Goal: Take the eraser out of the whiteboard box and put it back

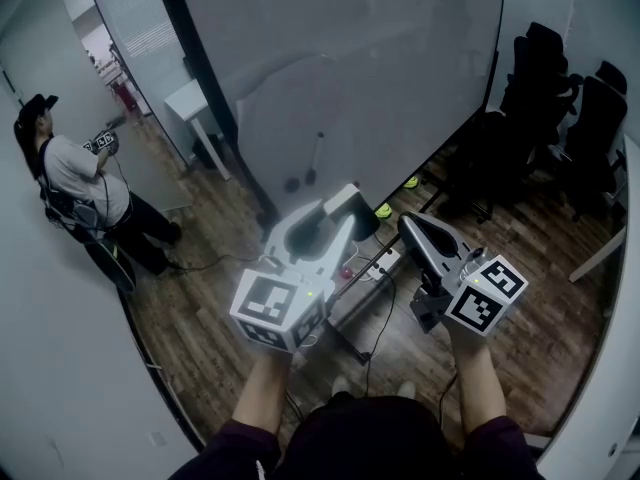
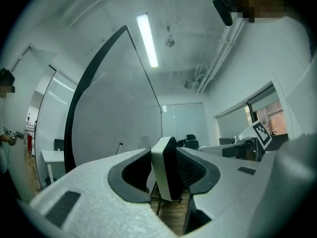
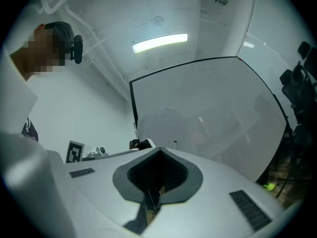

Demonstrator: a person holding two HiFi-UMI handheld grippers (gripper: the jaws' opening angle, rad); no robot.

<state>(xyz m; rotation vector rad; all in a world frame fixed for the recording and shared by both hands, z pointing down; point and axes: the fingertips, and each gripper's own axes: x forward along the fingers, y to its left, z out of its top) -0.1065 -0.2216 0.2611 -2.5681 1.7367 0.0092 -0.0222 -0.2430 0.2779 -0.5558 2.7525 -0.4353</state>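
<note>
**A:** What were your claws doing at that point?

**B:** My left claw was clamped on the eraser. It was a white-backed block, standing on edge between the pads, up in the air facing the whiteboard. My right claw was pinched closed on nothing, just beside the left.

**A:** Which step was that?

**B:** I judged the eraser was out of the box and the putting-back lay ahead. I couldn't make out the box in any view. The next move called for finding it by the board, carrying the eraser over, and only then easing the pads apart.
</note>
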